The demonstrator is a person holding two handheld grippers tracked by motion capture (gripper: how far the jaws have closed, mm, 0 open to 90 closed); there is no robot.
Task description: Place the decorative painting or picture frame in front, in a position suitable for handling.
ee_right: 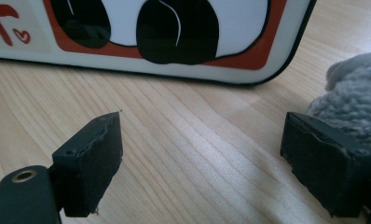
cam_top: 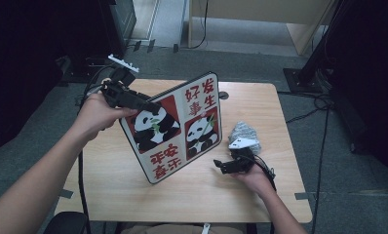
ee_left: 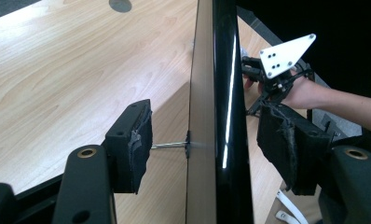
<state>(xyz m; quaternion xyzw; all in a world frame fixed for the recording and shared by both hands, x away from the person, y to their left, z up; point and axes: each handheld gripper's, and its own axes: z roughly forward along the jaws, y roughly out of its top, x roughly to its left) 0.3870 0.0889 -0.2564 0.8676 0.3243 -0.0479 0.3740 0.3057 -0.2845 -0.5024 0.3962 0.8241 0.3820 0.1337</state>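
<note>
Two wide-open grippers, panda board (cam_top: 175,127) between.

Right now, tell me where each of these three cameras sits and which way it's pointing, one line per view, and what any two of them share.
High view: fixed above the person's side, looking forward and down on the wooden table; both forearms enter from below.
Left gripper view: rides the left gripper, looking along the edge of the panda board, which stands between its open jaws.
Right gripper view: rides the right gripper, low over the tabletop, facing the board's bottom edge, a grey cloth beside one jaw.
Shared: all three show the board.
</note>
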